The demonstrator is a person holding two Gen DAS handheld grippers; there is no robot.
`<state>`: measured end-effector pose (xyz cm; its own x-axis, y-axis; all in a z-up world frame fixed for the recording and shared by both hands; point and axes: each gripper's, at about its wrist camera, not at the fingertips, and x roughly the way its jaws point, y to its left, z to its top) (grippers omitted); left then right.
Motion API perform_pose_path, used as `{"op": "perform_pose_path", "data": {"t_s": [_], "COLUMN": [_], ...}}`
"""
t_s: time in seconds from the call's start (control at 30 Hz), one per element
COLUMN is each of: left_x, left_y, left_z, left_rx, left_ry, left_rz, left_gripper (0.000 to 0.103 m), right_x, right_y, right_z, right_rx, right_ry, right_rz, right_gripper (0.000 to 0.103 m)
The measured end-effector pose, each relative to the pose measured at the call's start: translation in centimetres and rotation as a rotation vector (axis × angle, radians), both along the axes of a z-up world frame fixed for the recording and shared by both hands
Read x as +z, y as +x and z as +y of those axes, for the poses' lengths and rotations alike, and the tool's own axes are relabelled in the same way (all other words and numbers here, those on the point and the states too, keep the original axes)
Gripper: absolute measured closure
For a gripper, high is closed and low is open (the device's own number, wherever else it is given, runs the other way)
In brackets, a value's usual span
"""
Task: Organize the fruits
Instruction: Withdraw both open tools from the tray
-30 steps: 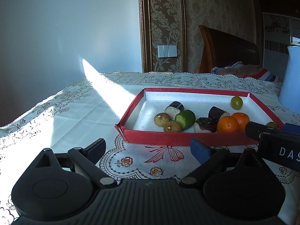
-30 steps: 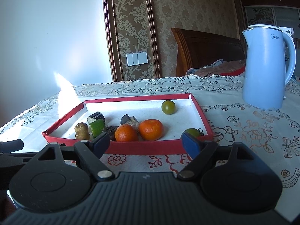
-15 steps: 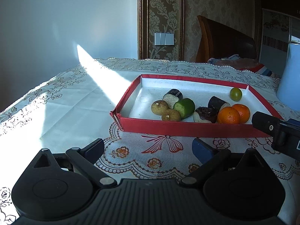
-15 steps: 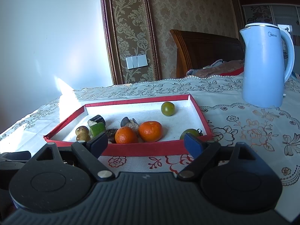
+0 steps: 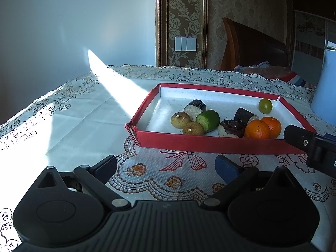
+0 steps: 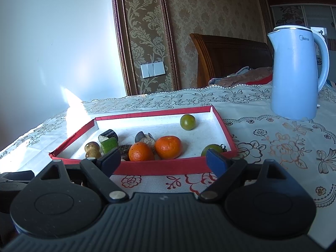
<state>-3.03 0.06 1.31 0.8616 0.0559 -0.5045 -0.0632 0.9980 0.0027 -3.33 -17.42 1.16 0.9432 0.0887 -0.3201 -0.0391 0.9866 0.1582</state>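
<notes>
A red tray (image 5: pixel 210 143) with a white floor holds the fruits: two oranges (image 5: pixel 257 129), two brown longans (image 5: pixel 180 120), a green cut piece (image 5: pixel 208 120), dark cut pieces (image 5: pixel 245 115) and a small green round fruit (image 5: pixel 265 105). My left gripper (image 5: pixel 166 166) is open and empty, short of the tray's near wall. From the right wrist, the tray (image 6: pixel 159 168) lies straight ahead with the oranges (image 6: pixel 168 147) closest. Another green fruit (image 6: pixel 212 149) sits in its near right corner, partly behind a fingertip. My right gripper (image 6: pixel 163 160) is open and empty at the near wall.
A light blue kettle (image 6: pixel 296 73) stands on the lace tablecloth to the right of the tray. A wooden headboard (image 6: pixel 231 56) with bedding rises behind the table. The right gripper's body (image 5: pixel 310 145) juts in beside the tray's right corner.
The right gripper's jaws have widened a little. The left view has dipped slightly toward the table. The fruits lie as before.
</notes>
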Motion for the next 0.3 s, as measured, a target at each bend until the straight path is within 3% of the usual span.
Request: {"op": "perform_pose_path", "data": {"t_s": [0.3], "left_x": [0.1], "left_y": [-0.22], "left_z": [-0.28], "left_rx": [0.001], "left_ry": [0.016], "left_rz": [-0.015], "left_gripper": [0.002], "right_x": [0.06], "right_y": [-0.18], "right_z": [0.01], "right_rx": [-0.004], "right_ry": [-0.001], "right_rz": [-0.006], "right_gripper": [0.011]}}
